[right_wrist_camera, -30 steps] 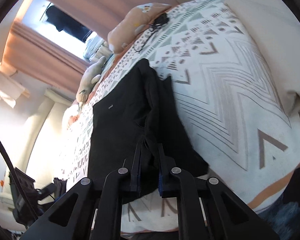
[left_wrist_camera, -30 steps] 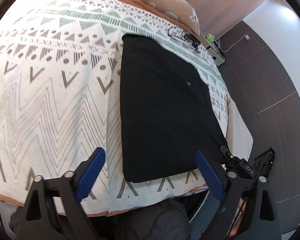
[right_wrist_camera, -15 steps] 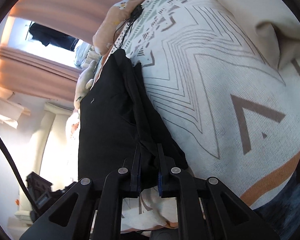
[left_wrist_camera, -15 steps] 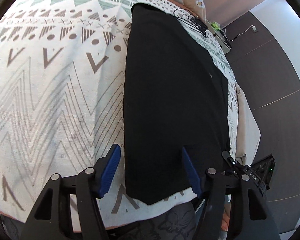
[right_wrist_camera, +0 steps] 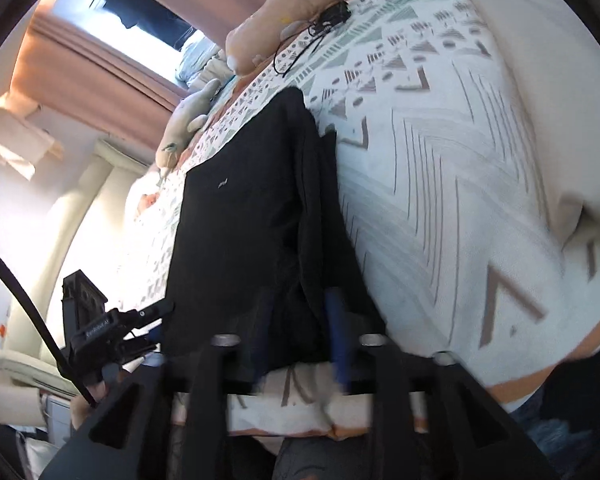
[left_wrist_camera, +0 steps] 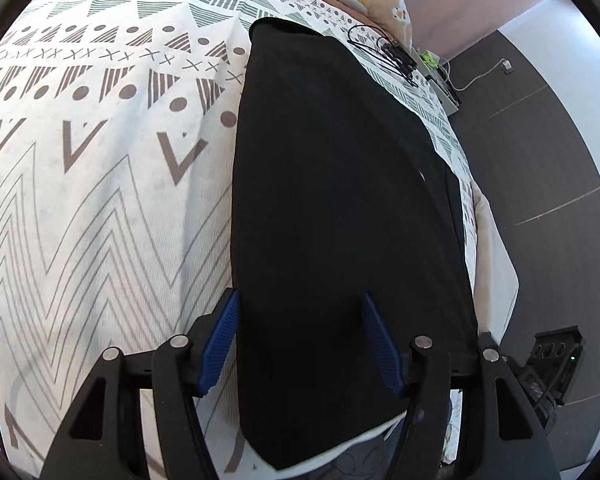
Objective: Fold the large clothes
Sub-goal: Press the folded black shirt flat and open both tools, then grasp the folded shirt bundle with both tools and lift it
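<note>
A black garment (left_wrist_camera: 340, 200) lies folded into a long strip on the patterned bedspread (left_wrist_camera: 100, 200). My left gripper (left_wrist_camera: 300, 320) hangs open over the strip's near end. Its left pad stands at the garment's left edge and its right pad over the cloth, neither pressing. In the right wrist view the same garment (right_wrist_camera: 252, 208) runs away from me, with a raised fold along its right side. My right gripper (right_wrist_camera: 298, 312) is blurred and its jaws are opening. The near end of that fold lies loose between the pads. The left gripper (right_wrist_camera: 112, 332) shows at the lower left.
A peach plush pillow (right_wrist_camera: 292, 20) and a tangled black cable (right_wrist_camera: 320, 28) lie at the bed's far end, with a dolphin plush (right_wrist_camera: 188, 120) beside them. Dark floor (left_wrist_camera: 540, 160) runs along the bed's right side. The bedspread's orange hem (right_wrist_camera: 540, 380) marks the near edge.
The left gripper has come down and closer to the garment's near end, and its jaws have narrowed. The right gripper, earlier shut on the garment's fold, has opened.
</note>
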{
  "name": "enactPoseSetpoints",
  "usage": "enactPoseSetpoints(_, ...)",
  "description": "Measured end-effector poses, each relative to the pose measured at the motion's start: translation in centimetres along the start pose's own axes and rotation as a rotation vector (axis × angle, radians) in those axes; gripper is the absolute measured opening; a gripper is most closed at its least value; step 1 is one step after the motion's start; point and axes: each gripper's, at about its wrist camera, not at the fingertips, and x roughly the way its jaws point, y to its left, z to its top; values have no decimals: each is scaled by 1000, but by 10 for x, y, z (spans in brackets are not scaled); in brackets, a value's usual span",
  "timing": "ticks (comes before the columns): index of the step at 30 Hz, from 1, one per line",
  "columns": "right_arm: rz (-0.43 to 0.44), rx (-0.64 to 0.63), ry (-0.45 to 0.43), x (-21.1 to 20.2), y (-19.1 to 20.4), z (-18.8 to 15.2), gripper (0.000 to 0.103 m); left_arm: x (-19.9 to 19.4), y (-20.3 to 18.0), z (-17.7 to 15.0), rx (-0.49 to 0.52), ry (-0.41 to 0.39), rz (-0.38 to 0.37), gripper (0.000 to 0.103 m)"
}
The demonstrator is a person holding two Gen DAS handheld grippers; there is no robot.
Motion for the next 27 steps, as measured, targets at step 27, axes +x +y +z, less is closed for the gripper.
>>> enactPoseSetpoints(27,137,-8,298,145,0,129,83,37,0,89,19,-38,13,63)
